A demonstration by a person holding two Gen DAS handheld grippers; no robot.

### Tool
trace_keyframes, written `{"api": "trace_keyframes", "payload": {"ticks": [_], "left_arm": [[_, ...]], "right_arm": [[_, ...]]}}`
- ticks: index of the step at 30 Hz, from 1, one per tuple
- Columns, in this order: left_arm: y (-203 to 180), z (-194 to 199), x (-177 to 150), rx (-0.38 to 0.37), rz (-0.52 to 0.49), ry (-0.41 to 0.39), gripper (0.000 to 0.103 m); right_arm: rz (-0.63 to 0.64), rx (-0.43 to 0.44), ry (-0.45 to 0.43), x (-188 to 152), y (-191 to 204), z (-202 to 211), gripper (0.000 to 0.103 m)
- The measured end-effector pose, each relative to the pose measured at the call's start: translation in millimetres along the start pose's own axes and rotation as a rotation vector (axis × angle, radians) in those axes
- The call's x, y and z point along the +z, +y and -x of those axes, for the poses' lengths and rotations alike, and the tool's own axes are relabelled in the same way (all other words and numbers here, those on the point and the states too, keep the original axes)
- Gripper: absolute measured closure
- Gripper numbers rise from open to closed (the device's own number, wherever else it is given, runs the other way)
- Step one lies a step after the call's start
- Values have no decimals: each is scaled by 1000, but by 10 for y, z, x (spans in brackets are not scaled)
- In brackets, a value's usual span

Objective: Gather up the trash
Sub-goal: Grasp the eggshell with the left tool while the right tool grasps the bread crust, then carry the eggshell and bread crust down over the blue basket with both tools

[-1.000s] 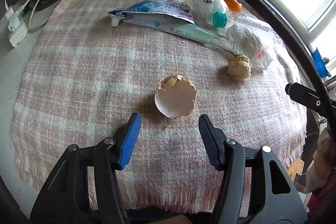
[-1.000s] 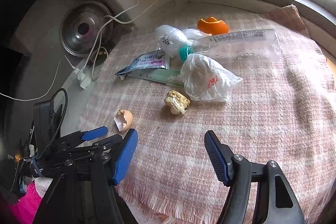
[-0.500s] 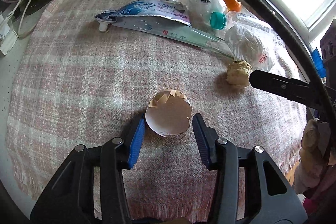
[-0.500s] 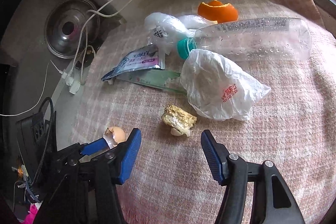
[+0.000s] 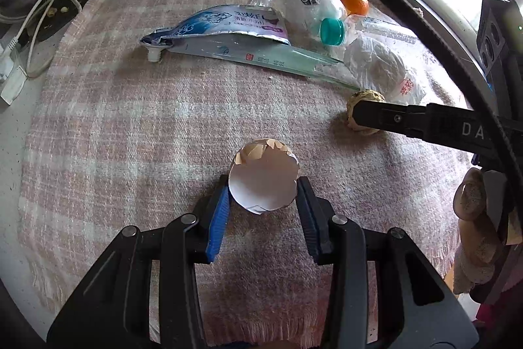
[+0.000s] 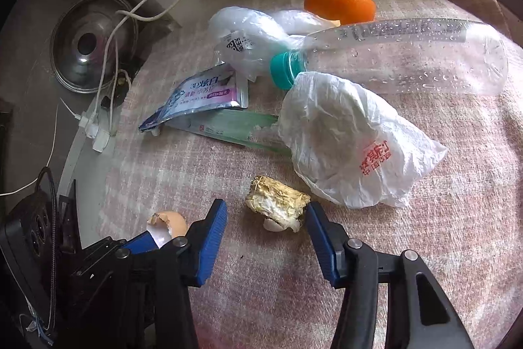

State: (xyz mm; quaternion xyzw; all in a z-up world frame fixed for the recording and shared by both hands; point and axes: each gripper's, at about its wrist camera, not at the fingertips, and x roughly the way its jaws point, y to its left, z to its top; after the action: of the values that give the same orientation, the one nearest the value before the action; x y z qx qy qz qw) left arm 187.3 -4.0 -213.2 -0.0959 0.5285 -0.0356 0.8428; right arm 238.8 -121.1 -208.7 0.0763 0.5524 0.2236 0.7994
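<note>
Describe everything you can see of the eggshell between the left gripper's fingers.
The eggshell is an empty broken half, tan outside and pale whitish inside, with a jagged, chipped rim. Its open side faces the left wrist camera. It sits on the pink checked cloth, and the left gripper has its blue fingers closed against both sides of it.

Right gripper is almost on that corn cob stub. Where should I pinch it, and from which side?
Grip the cob stub across its husked middle, coming in low from the near cloth edge. It lies on its side, crosswise between the open right gripper pads, so they would likely meet its two cut ends. Turning the wrist to close on the long sides may hold better.
</note>
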Motion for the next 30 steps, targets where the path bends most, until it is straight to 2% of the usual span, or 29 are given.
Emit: {"api": "trace_keyframes", "payload": {"ticks": [4, 11, 18, 30], "left_arm": [[42, 28, -8, 7, -2, -5, 63], [157, 116, -98, 19, -2, -14, 63], [288, 265, -236, 38, -1, -32, 63], [369, 525, -635, 101, -58, -30, 63]], "right_arm": [[-2, -22, 0, 22, -25, -21, 64], [9, -21, -1, 28, -26, -40, 62], [18, -14, -4, 5, 40, -48, 64], [109, 37, -29, -414, 270, 314, 64]]}}
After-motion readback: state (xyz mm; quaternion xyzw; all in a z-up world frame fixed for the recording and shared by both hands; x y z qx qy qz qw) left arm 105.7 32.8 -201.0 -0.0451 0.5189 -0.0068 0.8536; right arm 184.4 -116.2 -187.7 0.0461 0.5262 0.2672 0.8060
